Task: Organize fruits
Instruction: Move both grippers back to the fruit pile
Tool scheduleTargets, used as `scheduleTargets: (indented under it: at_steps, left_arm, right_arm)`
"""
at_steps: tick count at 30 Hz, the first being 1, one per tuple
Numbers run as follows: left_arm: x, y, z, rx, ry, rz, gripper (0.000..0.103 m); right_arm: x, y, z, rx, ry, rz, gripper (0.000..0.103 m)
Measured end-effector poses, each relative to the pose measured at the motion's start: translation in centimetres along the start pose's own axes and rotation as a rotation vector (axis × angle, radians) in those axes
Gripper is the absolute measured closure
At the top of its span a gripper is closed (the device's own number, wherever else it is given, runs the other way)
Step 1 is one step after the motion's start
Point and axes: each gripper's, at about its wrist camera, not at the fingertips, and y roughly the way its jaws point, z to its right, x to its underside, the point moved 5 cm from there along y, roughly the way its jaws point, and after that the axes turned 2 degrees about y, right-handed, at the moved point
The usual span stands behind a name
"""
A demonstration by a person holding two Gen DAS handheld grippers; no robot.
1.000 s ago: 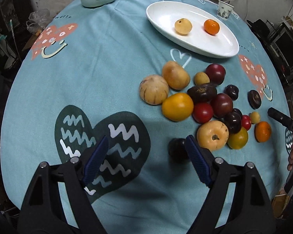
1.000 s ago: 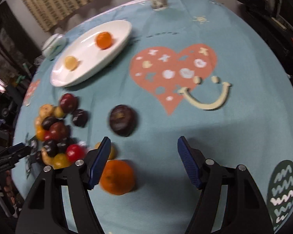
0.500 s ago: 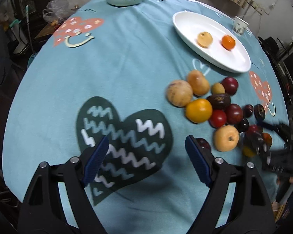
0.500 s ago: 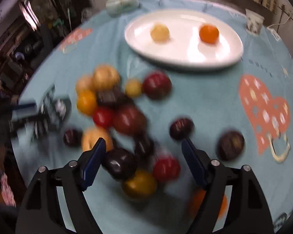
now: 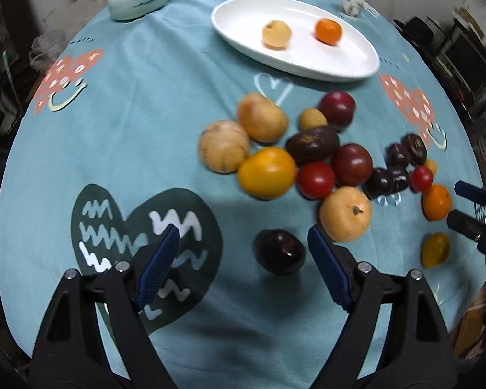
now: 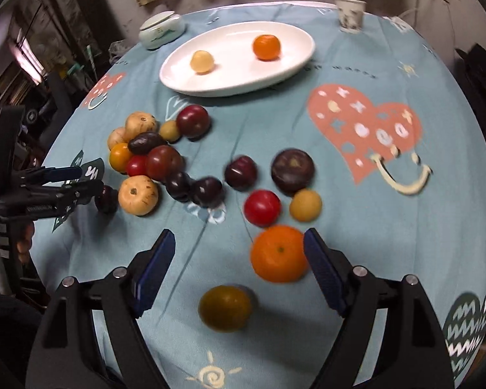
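Fruits lie heaped mid-cloth below the white plate point(image 6: 295, 64); my right claw point(image 6: 238, 259), jaws opening and empty, hangs over the orange point(image 6: 279, 253), my left claw point(image 5: 243, 253) gapes over a dark plum point(image 5: 280, 251). I should centre each before squeezing gently

A teal cloth point(image 5: 152, 123) is printed with coral and dark-green hearts; a white plate point(image 5: 239, 22) is seen at twelve o'clock.

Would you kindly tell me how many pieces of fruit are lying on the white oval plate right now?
2. A pale yellow fruit lies toward the left end of the white oval plate, and an orange mandarin sits to its right. Nothing seems hidden there.
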Motion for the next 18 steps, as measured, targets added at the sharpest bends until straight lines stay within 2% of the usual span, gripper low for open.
scheduleTargets:
  at_steps: [6,14,18]
  left_arm:
    - [1.2,0.3,-0.3,0.011,-0.007,-0.02,0.02]
    - [0.8,1.3,1.2,0.024,0.027,-0.034,0.021]
    - [0.5,2.0,1.5,0.027,0.033,-0.046,0.025]
  right_arm:
    - [1.6,-1.1,-0.2,-0.044,0.006,0.015,0.021]
    - [5.1,-2.1,1.1,0.005,0.017,0.011,0.021]
    - [6.2,-1.9,0.5,0.005,0.005,0.01,0.023]
